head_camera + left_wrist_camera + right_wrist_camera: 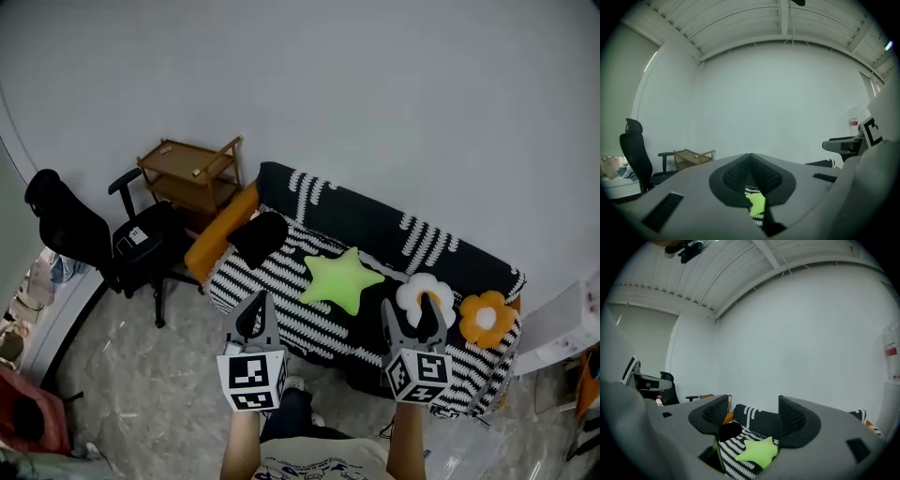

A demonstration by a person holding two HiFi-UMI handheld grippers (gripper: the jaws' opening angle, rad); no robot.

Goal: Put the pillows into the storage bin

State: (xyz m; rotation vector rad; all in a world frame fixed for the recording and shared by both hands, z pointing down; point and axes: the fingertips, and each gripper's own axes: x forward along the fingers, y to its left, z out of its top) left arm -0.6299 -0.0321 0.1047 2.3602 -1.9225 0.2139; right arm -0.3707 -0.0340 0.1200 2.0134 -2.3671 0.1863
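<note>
A sofa (375, 225) under a black-and-white striped cover holds a green star pillow (342, 278), a white flower pillow (412, 292), an orange flower pillow (485, 317) and a black pillow (258, 234). Both grippers hover in front of the sofa's near edge, apart from every pillow. My left gripper (258, 311) is shut with its tips together, and in the left gripper view (750, 159) a sliver of the star pillow (757, 204) shows below the tips. My right gripper (415, 314) is open and empty. The right gripper view (753, 411) frames the star pillow (759, 451) and the black pillow (729, 431).
A black office chair (103, 244) and a small wooden cart (192, 173) stand left of the sofa by the wall. An orange cushion (220, 239) lies along the sofa's left end. White furniture (562, 328) stands at the right, and something clear and plastic (464, 455) shows at the bottom right.
</note>
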